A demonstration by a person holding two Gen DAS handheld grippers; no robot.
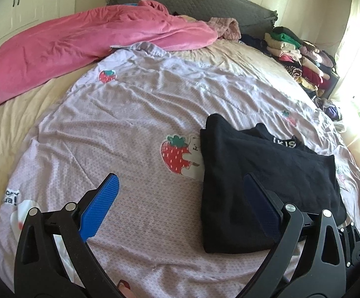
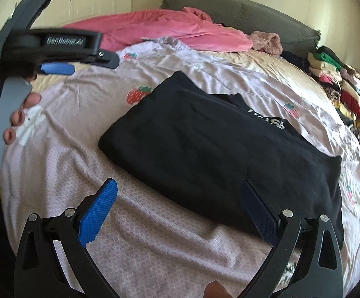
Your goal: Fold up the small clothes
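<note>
A black garment (image 1: 267, 173) with white lettering lies folded into a flat rectangle on the lilac strawberry-print sheet (image 1: 120, 114). It also shows in the right wrist view (image 2: 217, 149). My left gripper (image 1: 180, 198) is open and empty, just above the sheet at the garment's near left edge; its right finger overlaps the black cloth. My right gripper (image 2: 180, 203) is open and empty, hovering at the garment's near edge. The left gripper's body (image 2: 55, 47) appears at upper left in the right wrist view, held by a hand.
A pink blanket (image 1: 80, 47) lies bunched across the far left of the bed. A grey headboard (image 1: 192, 2) is behind it. Stacks of folded clothes (image 1: 301, 59) sit at the far right. White wardrobes (image 1: 26, 0) stand at far left.
</note>
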